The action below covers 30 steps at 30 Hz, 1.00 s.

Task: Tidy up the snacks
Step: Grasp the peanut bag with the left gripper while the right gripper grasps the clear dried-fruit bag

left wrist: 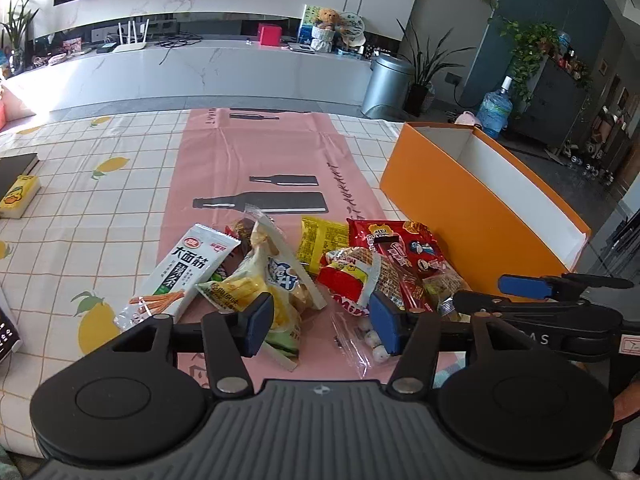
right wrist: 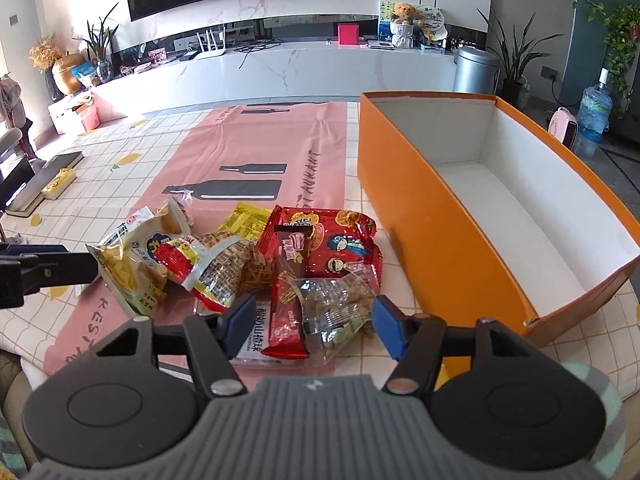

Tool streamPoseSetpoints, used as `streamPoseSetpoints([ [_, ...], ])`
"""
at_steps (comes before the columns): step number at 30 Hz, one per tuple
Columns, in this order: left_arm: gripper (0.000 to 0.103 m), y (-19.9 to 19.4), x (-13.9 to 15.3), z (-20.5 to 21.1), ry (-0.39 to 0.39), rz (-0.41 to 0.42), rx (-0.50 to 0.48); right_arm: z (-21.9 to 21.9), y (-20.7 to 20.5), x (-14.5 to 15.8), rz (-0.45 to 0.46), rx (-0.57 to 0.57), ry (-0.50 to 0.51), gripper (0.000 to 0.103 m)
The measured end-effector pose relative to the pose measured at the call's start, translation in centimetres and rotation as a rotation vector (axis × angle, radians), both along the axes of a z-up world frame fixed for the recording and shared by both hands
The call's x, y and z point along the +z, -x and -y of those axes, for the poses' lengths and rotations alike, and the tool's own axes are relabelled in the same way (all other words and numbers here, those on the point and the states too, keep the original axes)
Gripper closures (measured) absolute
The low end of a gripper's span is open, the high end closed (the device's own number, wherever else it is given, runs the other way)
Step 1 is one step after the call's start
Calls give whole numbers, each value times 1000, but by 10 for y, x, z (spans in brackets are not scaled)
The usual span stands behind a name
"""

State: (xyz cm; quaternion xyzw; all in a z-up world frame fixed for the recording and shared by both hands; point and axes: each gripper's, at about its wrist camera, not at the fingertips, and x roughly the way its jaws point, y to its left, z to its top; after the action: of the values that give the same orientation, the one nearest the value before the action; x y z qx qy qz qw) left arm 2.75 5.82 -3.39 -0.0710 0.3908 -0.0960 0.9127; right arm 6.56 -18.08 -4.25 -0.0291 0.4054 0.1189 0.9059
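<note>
A pile of snack packets (left wrist: 304,272) lies on the pink mat; it also shows in the right wrist view (right wrist: 256,260). An open orange box (right wrist: 500,208) with a white, empty inside stands to the right; in the left wrist view the orange box (left wrist: 476,208) is at the right. My left gripper (left wrist: 320,322) is open, low over the near edge of the pile, astride a yellow chip bag (left wrist: 256,292). My right gripper (right wrist: 314,326) is open, its fingers either side of a red bar packet (right wrist: 286,312) and a clear bag (right wrist: 336,304). The right gripper also shows in the left wrist view (left wrist: 532,292).
A big red packet (right wrist: 336,244) and a yellow packet (right wrist: 246,220) lie at the pile's far side. A white-green packet (left wrist: 180,276) lies at the left. A yellow box (left wrist: 18,196) and a dark book (right wrist: 44,184) sit far left on the checked tablecloth (left wrist: 100,208).
</note>
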Motion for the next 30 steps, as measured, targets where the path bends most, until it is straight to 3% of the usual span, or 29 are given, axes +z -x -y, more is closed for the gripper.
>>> streamPoseSetpoints([
  [5,18,-21,-4,23,-38,-5,-100,8,-18,-12,-27,-17,10,40],
  [8,16,-40,-8,37,-60,-30,-156,15,-25,-17,-65,-43,-35,39],
  [11,15,-58,-20,49,-94,-64,-181,14,-28,-25,-77,-53,-42,28],
  [18,15,-89,-42,61,-166,-162,-181,11,-40,-41,-136,-68,-62,27],
  [23,21,-93,-49,62,-203,-201,-175,10,-42,-47,-146,-91,-66,35],
  [26,30,-94,-50,61,-187,-206,-172,12,-43,-49,-159,-98,-82,36],
  [30,44,-92,-44,58,-172,-188,-153,22,-44,-51,-195,-95,-192,58],
])
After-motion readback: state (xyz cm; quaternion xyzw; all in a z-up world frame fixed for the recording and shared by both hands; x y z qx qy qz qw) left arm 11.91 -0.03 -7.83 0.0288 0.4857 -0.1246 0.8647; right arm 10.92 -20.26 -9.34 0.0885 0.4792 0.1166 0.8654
